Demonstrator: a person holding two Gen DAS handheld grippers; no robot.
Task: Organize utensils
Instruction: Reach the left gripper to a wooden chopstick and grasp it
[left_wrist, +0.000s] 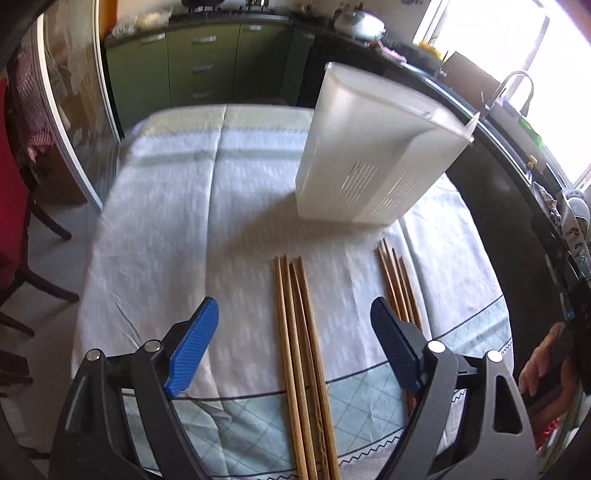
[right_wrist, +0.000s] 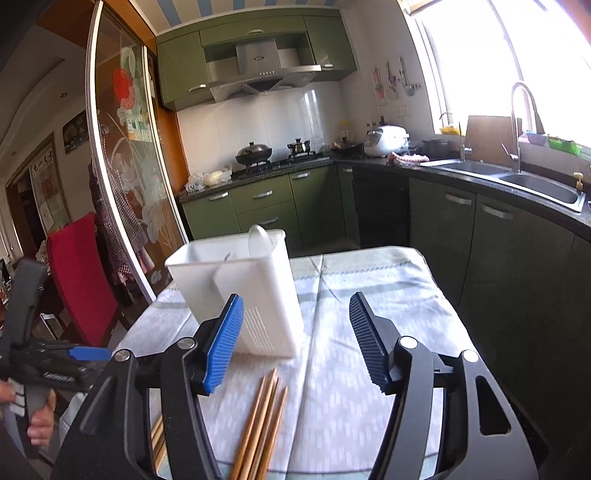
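Left hand-held gripper angled down over the worktop, jaws apart, nothing between the pads; the near bundle of chopsticks lies straight beneath the gap, four or so sticks side by side, tips pointing toward the holder; second bundle just beside, partly behind my right-hand finger in this view; right hand-held gripper also apart and empty, pointing across the cloth, its own bundle low in view, the holder beyond and to the left; something pale and rounded, perhaps a spoon, stands in the holder's far compartment, I cannot be sure; my read: step in hand is the pick-up of the near bundle with the left; to do it well I would centre the jaws across the sticks, not along them, and come down until the pads straddle all of them before closing; grip away from the thin tips, since tapered sticks fan out and slip if pinched there; lift level, then tip the bundle upright over the holder's open top; holder looks light, likely to skid or topple if knocked; the cloth is creased, sticks may roll.
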